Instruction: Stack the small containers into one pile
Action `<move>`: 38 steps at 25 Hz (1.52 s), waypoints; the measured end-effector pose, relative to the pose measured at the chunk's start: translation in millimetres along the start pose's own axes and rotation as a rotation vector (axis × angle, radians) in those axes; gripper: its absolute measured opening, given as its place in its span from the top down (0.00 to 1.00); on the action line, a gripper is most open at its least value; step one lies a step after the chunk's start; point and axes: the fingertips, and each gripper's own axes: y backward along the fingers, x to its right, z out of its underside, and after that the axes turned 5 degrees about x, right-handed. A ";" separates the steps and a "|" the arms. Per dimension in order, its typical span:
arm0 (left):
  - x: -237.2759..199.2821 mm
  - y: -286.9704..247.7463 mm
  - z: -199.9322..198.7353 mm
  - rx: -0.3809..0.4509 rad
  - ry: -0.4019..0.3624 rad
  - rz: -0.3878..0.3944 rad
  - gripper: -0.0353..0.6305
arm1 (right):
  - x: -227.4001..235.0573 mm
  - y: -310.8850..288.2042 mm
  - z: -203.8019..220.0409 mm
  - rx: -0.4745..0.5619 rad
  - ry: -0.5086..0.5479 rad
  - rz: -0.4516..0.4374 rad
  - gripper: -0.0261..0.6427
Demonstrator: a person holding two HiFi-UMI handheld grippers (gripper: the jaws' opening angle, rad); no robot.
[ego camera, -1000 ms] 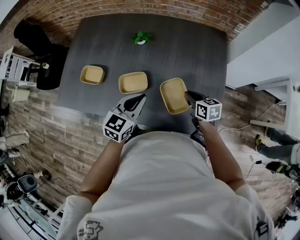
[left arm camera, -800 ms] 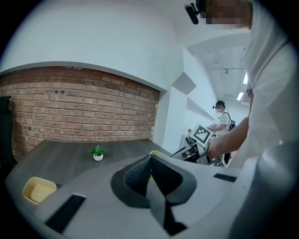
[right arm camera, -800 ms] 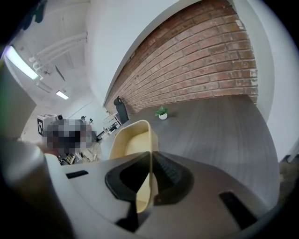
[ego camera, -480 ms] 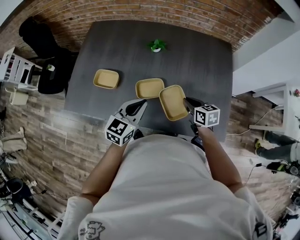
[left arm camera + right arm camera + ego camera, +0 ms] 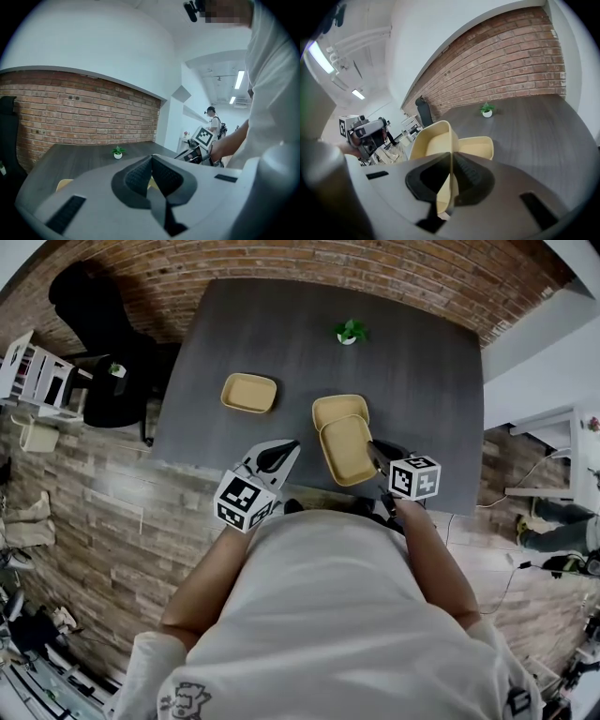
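Brings held tray [image 5: 347, 450] in over the middle tray [image 5: 339, 409]: a second ago sits well right of it with bare table [image 5: 412, 371] between, half a second ago just meets its corner, now overlaps its near edge. Leaves left tray [image 5: 248, 393] and plant [image 5: 349, 331] where they were on the table. Holds both grippers at the near edge as before, with the left one no nearer any tray.

Pinches the held tray's right wall in the right gripper [image 5: 375, 448]: in right gripper view [image 5: 452, 161] shows that wall [image 5: 436, 138] running edge-on between the pads, jaws closed on it, with the rest of the tray reaching ahead and left of the jaws and the middle tray [image 5: 476, 146] just beyond on the table.

Shows left gripper [image 5: 284, 448] left of the held tray and apart from it; in left gripper view [image 5: 151, 159] pads pressed together, nothing between them.
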 end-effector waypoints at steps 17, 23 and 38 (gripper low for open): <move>-24.4 35.4 25.4 -0.016 0.058 -0.024 0.93 | -34.3 -27.8 18.6 -0.068 0.021 -0.020 0.92; -34.0 30.3 29.2 -0.022 0.083 -0.049 0.93 | -29.9 -38.6 13.6 -0.112 0.047 -0.056 0.92; -58.1 -23.3 39.2 -0.064 0.164 -0.102 0.93 | 2.4 -76.7 -1.1 -0.322 0.162 -0.220 0.92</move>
